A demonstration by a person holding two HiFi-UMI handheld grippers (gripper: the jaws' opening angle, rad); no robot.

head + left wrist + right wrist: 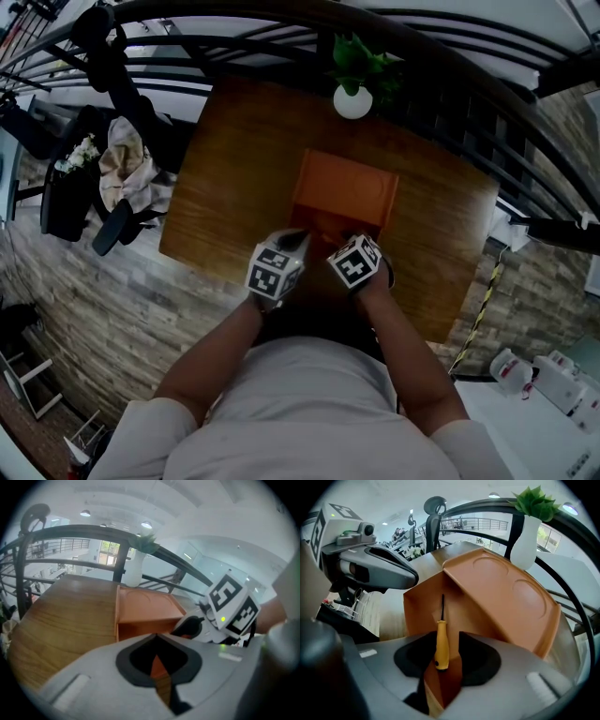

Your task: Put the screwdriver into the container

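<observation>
The orange container (345, 192) stands on the wooden table (234, 187) with its lid (506, 590) tilted back. The screwdriver (441, 645), yellow-handled with a thin dark shaft, lies inside the box against its orange wall, tip pointing away from me. My right gripper (443, 637) sits over the box's near edge. Its jaws stand apart on either side of the handle, and the pads do not press on it. My left gripper (292, 239) is just left of it at the box's front, shut and empty, seen as a closed grey beak (389, 571).
A white vase with a green plant (352, 101) stands behind the container at the table's far edge. A dark curved railing (450, 94) runs behind the table. A chair with draped cloth (122, 178) is off the table's left side.
</observation>
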